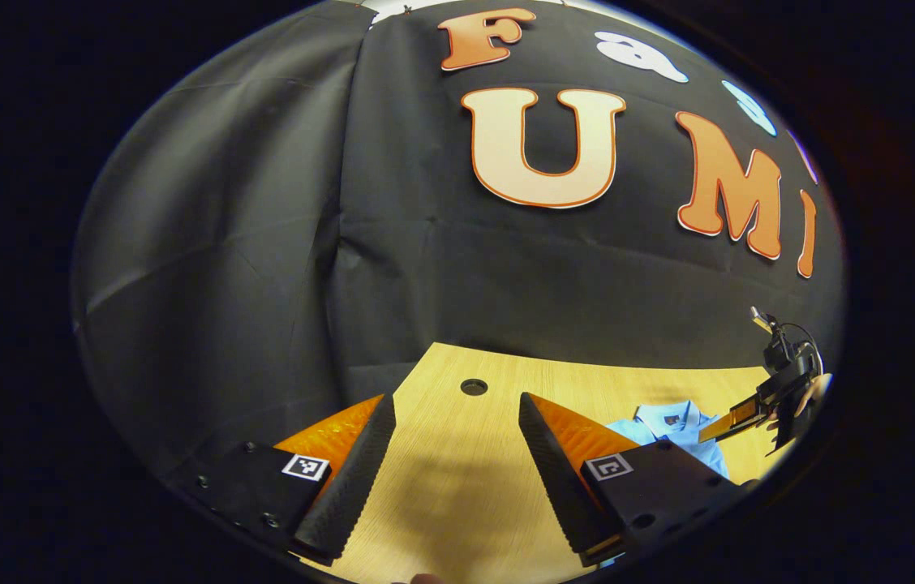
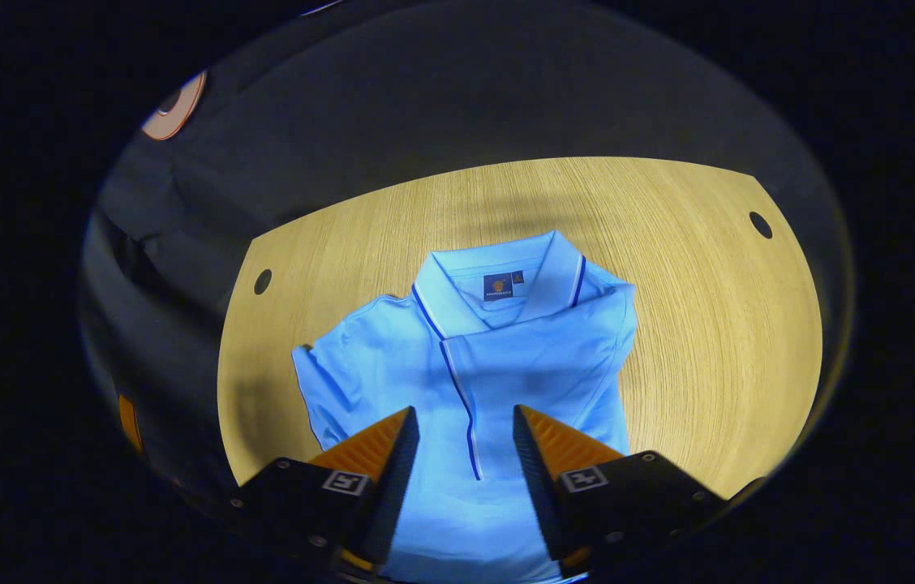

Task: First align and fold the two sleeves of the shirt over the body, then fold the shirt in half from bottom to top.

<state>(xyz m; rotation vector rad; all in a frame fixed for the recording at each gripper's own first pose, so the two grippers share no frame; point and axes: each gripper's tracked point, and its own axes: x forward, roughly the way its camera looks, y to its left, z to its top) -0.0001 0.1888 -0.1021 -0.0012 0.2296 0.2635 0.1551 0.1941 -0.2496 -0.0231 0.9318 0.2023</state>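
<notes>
— Where does the shirt lie?

— A light-blue polo shirt (image 2: 498, 357) lies flat on a pale wooden table (image 2: 693, 308), collar toward the far edge, a dark-blue label inside the neck. In the right gripper view one side is already folded over the body, its edge running straight down from the shoulder; the other short sleeve (image 2: 328, 381) spreads out onto the wood. A thin dark stripe runs down the placket.

— And the right gripper?

— The right gripper (image 2: 466, 454) hangs over the shirt's lower half, its two fingers parted with cloth showing in the gap between them. Nothing is caught in them; whether the tips touch the fabric cannot be told.

— The left one?

— The left gripper (image 1: 457, 470) hovers over bare tabletop, fingers spread wide and empty, facing the black cloth wall (image 1: 263, 243). A round hole (image 1: 474, 387) in the table sits just beyond its fingertips. In the left gripper view the shirt's collar (image 1: 668, 422) shows off to one side, and the other gripper, with part of the hand (image 1: 813, 393) holding it, is above the shirt.

— Anything else on the table?

— Two more round holes, one near each far corner.
</notes>
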